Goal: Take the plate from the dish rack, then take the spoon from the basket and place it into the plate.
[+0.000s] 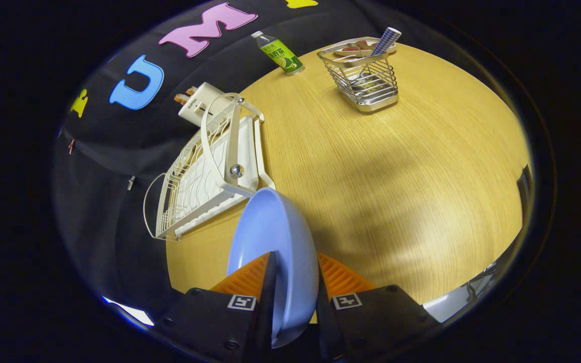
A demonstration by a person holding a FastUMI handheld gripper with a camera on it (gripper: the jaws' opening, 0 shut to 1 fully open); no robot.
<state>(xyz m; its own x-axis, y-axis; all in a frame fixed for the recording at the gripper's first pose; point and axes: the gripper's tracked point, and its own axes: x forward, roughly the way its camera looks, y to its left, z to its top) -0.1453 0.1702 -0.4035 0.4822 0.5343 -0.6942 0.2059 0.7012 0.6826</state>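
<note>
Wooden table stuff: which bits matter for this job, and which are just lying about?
For the job: pale blue plate, clamped in the claw; white wire dish rack; silver wire basket; check-handled spoon.
Lying about: green-labelled bottle; white box.

The pale blue plate [275, 242] stands on edge between the fingers of the claw [294, 287], both pressing its rim, clear of the white dish rack [205, 171] just beyond it on the bench [396, 176]. Further off across the bench sits the wire basket [363, 78], upright. The spoon [379, 50] leans inside it, its checked handle poking above the rim, its bowl down among the wires.
</note>
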